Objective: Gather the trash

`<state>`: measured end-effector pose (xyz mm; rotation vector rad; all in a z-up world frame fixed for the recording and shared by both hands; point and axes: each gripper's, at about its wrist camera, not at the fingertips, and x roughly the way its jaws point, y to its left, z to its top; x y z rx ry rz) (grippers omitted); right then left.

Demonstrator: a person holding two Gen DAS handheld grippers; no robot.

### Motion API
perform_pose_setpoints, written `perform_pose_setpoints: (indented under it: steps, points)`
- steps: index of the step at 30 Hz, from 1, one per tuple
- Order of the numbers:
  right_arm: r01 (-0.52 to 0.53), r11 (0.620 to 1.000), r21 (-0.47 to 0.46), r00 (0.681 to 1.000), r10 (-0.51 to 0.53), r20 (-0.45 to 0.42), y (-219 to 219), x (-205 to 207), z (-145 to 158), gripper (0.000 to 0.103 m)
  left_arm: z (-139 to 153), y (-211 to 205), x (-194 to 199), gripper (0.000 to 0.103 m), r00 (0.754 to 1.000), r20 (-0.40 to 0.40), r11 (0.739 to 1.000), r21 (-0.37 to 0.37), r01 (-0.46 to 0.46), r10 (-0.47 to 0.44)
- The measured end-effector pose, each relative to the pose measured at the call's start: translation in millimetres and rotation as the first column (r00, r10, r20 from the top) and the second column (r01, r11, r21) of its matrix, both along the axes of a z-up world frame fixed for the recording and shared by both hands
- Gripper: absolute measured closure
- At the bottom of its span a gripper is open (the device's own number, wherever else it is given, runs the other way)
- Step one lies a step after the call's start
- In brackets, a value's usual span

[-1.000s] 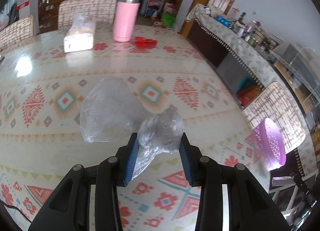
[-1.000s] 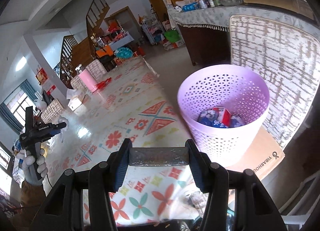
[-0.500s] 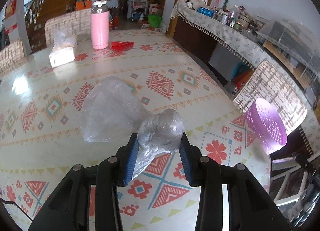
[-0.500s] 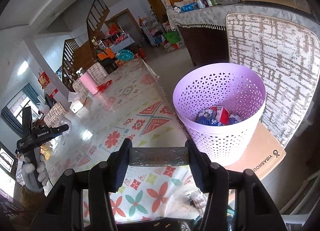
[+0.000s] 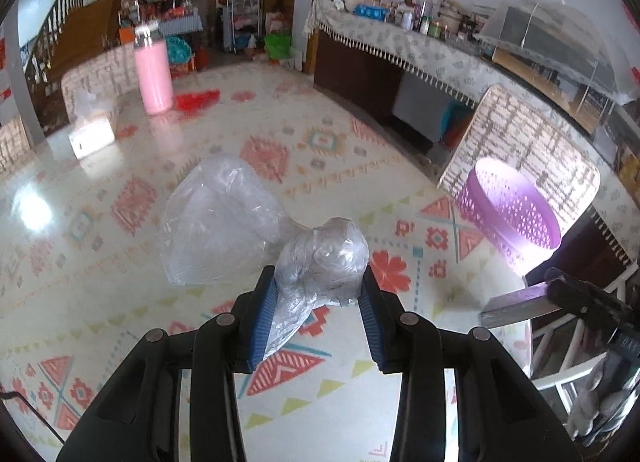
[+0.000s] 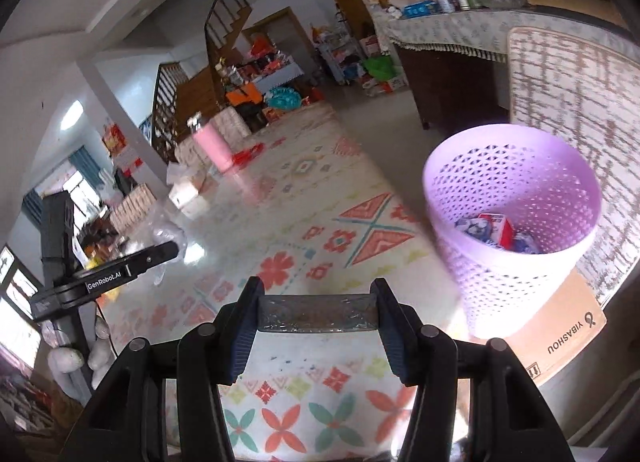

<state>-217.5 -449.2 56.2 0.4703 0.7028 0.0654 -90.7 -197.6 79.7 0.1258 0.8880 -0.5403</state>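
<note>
Carry-to-bin step in hand: left claw grips a crumpled clear plastic bag above the worktop, right claw clamps a flat transparent piece; next, both need positioning over the purple basket.

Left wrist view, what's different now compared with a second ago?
The left gripper has swung toward the purple basket, which now shows larger and nearer, with the right gripper coming into view. Its jaws stay shut on the clear plastic bag; the right keeps its flat wrapper.
</note>
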Motion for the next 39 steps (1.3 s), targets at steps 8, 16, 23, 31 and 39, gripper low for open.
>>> perform_pose_setpoints:
  steps: [8,16,23,31,39]
  points:
    - [-0.075,0.995,-0.062,0.997,0.074,-0.008,23.6,-7.5,-8.9,0.040,-20.6,7.9,-1.2,0.065,0.999,-0.048,1.000,0.017,-0.014,0.015]
    - [-0.060,0.998,-0.023,0.994,0.058,-0.094,20.5,-3.7,-44.0,0.037,-26.5,14.2,-1.0,0.065,0.998,-0.063,1.000,0.017,-0.023,0.024]
    - [-0.086,0.992,-0.094,0.990,0.075,-0.118,34.9,3.7,-48.8,0.022,-24.2,9.5,-6.2,0.065,0.999,-0.037,0.999,0.042,-0.013,0.015]
    - [-0.112,0.953,-0.281,0.987,0.073,-0.145,62.3,-0.8,-51.1,0.041,-23.4,-10.9,-12.5,0.065,1.000,0.014,0.992,0.122,-0.007,0.005]
    - [-0.060,0.981,-0.184,0.994,0.042,-0.101,35.7,-4.8,-40.9,0.042,-13.2,-31.8,-24.3,0.065,0.995,0.097,0.983,0.183,0.002,-0.021]
